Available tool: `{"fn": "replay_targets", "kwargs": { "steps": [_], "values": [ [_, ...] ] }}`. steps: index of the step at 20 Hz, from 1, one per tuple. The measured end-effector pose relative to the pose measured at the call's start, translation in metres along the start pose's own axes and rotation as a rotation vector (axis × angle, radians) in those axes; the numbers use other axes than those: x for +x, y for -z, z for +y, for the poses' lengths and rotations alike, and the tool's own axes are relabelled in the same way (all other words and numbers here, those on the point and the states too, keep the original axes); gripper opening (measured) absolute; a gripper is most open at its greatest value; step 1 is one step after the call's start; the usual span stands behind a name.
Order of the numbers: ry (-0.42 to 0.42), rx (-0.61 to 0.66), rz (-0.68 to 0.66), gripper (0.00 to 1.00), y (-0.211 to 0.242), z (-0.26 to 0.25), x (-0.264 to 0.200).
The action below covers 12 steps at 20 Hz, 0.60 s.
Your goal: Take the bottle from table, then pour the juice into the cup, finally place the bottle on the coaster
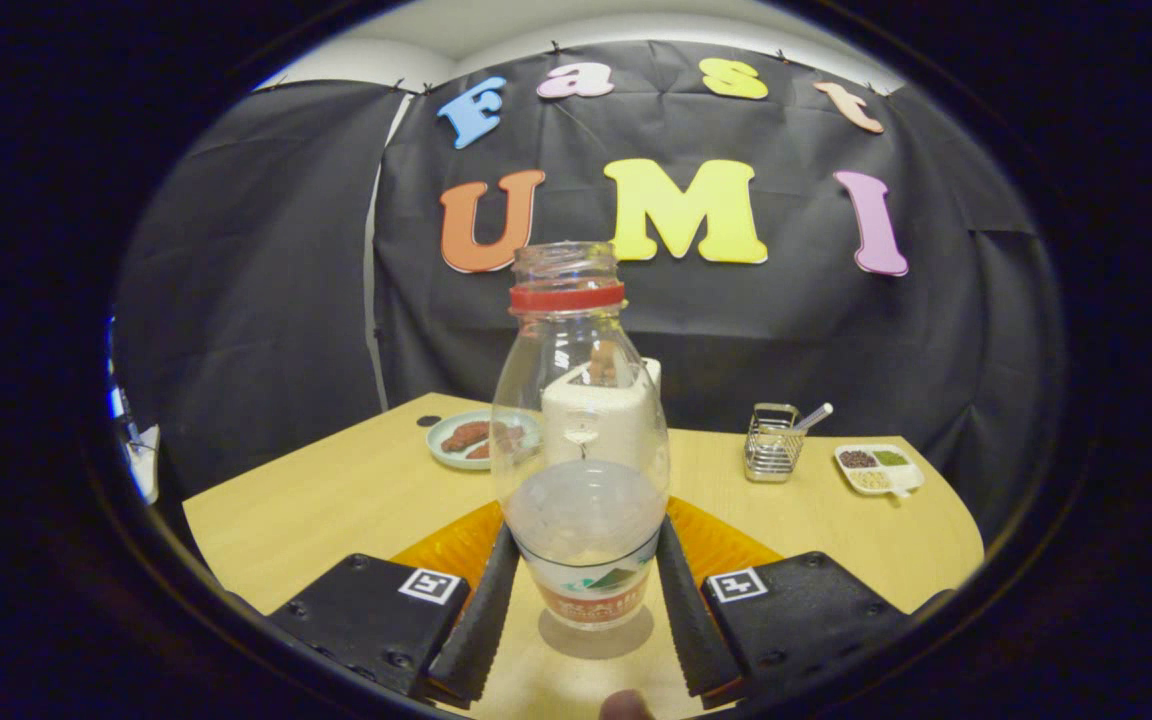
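A clear, uncapped plastic bottle (581,400) with a red neck ring and a label near its base stands upright between my fingers. Its lower half looks cloudy and pale. My gripper (586,535) is shut on the bottle, one finger pressing each side of its lower body. A shadow lies right under its base, and I cannot tell whether it touches the wooden table (336,500). An orange coaster (726,545) lies on the table just behind the bottle, showing on both sides of it. Through the bottle a white container (636,420) stands farther back.
A pale plate with brown food (476,437) sits at the back left. A wire basket (771,455) with a utensil and a white divided dish (876,468) stand at the back right. The black cloth wall rises just behind the table.
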<state>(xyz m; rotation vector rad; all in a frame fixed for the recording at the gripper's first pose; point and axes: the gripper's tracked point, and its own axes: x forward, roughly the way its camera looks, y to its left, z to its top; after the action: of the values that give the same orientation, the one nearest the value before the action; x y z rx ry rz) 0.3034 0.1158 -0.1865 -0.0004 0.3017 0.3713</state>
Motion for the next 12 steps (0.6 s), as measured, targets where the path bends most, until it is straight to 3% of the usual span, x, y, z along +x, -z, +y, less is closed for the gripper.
{"fn": "replay_targets", "kwargs": {
  "steps": [12],
  "values": [
    [0.017,0.032,0.049,0.77,0.049,-0.006,0.032]
  ]
}}
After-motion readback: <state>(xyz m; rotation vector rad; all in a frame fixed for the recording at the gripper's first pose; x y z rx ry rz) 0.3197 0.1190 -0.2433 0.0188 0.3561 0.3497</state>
